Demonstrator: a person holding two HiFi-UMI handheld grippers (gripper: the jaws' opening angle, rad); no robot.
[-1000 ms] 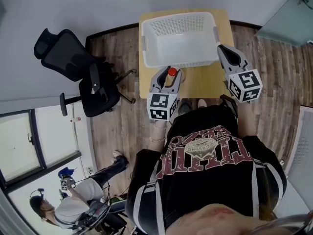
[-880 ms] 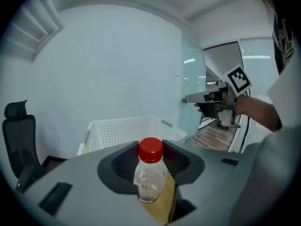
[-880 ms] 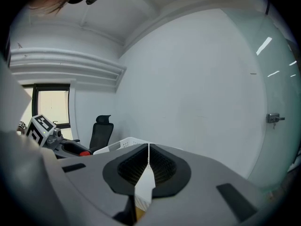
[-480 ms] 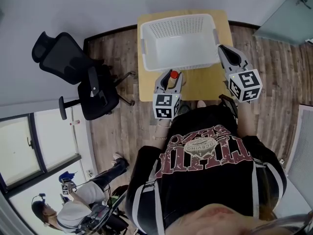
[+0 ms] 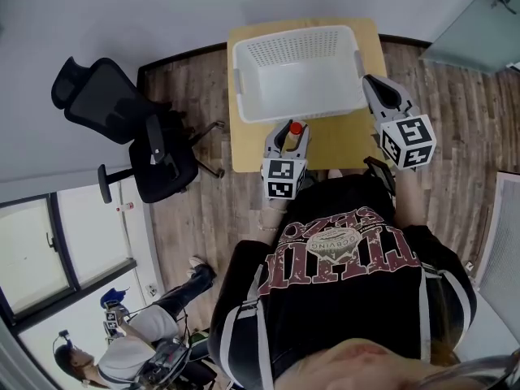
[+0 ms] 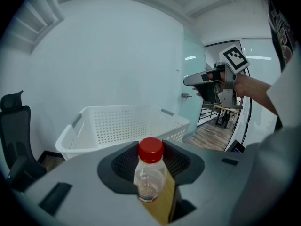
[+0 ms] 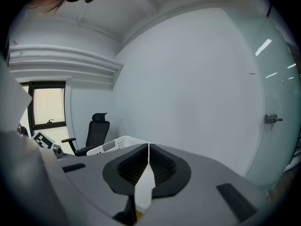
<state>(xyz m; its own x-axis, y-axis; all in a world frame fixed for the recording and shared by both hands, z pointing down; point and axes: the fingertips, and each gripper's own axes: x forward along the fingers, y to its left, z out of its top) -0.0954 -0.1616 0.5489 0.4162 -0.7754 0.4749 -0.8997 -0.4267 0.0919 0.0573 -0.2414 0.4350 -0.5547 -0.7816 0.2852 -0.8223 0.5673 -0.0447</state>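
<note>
One small clear plastic bottle (image 6: 149,180) with a red cap stands upright between the pads of the left tongs (image 5: 288,135), which are clamped on its body below the cap. It is held over the near edge of the wooden surface (image 5: 345,136), just in front of the white perforated laundry basket (image 5: 240,80). It appears to be lifted off the wood, though the head view does not settle that. The basket sits on the far half of the surface. The right tongs (image 5: 368,80) are pressed together with nothing between them, raised beside the basket's right end. A black office chair (image 5: 122,112) stands on the plank floor (image 5: 187,210) to the left, well apart.
</note>
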